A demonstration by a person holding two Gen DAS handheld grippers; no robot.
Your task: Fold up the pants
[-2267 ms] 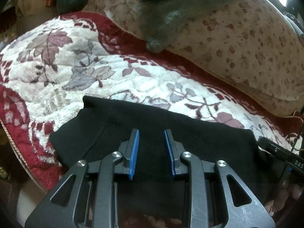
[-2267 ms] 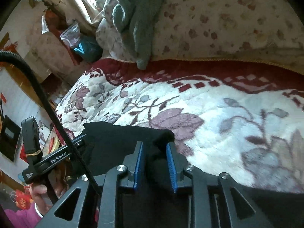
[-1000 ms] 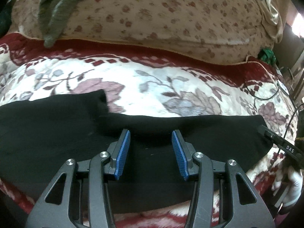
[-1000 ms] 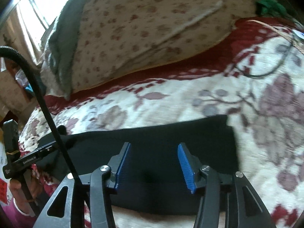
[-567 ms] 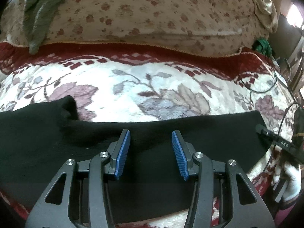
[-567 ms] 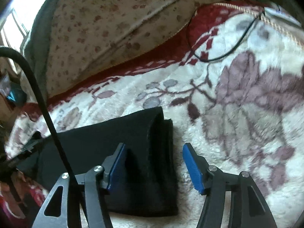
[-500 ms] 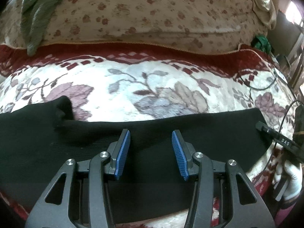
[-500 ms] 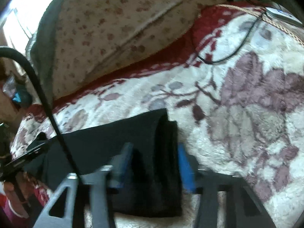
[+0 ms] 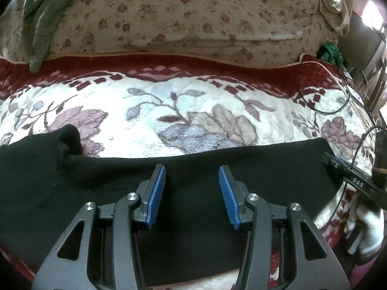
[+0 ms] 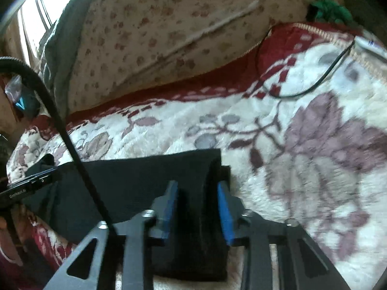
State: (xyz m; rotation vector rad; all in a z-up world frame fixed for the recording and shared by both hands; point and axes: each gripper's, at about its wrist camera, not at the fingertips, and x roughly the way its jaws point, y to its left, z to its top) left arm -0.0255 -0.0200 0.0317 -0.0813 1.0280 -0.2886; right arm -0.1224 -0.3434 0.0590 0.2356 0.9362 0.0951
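The black pants (image 9: 108,188) lie as a long band across the flowered blanket, with a small folded lump at their left end. My left gripper (image 9: 192,169) hovers over the middle of the band, open, with nothing pinched between its blue pads. In the right wrist view the pants' (image 10: 135,181) right end is bunched into a raised fold. My right gripper (image 10: 197,183) straddles that fold, and its jaws are closing with the pads pressing the cloth. The right gripper's tip (image 9: 350,181) also shows at the pants' right end in the left wrist view.
The cream and red flowered blanket (image 9: 193,111) covers the bed. Behind it lies a beige flowered quilt (image 9: 193,19) with a grey-green garment (image 9: 41,17) draped over it. A black cable (image 10: 314,84) and a green bundle (image 10: 329,9) sit at the far right.
My right gripper slid to the pants' right end and its jaws narrowed around the bunched cloth. My left gripper drifted right along the band, still open.
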